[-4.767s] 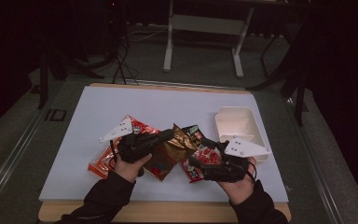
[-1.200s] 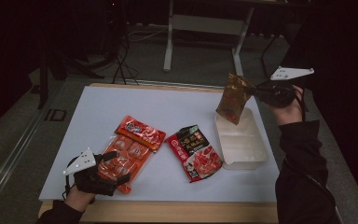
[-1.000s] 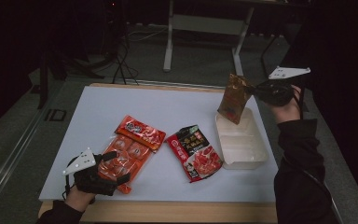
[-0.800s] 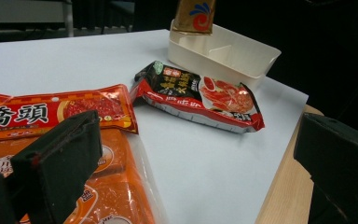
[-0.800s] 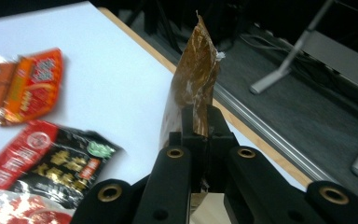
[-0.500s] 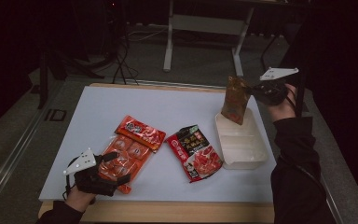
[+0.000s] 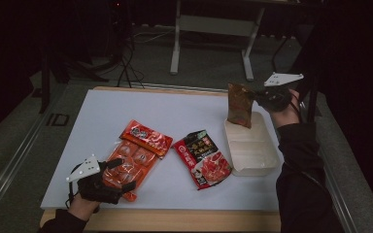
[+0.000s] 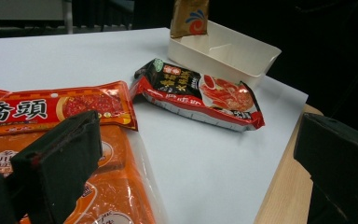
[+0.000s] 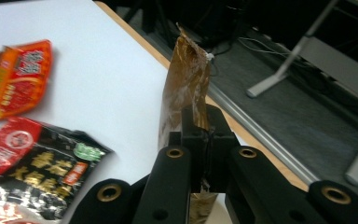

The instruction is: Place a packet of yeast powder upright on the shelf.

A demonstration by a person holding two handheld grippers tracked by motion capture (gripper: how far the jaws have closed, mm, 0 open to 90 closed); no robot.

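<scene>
Over the white tray (image 7: pixel 252 155) my right claw (image 7: pixel 258 97) pinches the brown packet (image 7: pixel 239 104), not yet dropped in; three packets wait, left claw (image 7: pixel 119 174) gaping over the orange one (image 7: pixel 126 167)

Black two-jaw grippers (image 7: pixel 118 173) (image 7: pixel 256 95) — brass-ringed screw holes, grey three-cornered top plates, dark sleeves (image 7: pixel 298 160)

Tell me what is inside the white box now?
The white box looks empty; two bare compartments show. The brown packet in the right claw hangs above its far end, hiding that corner.
</scene>
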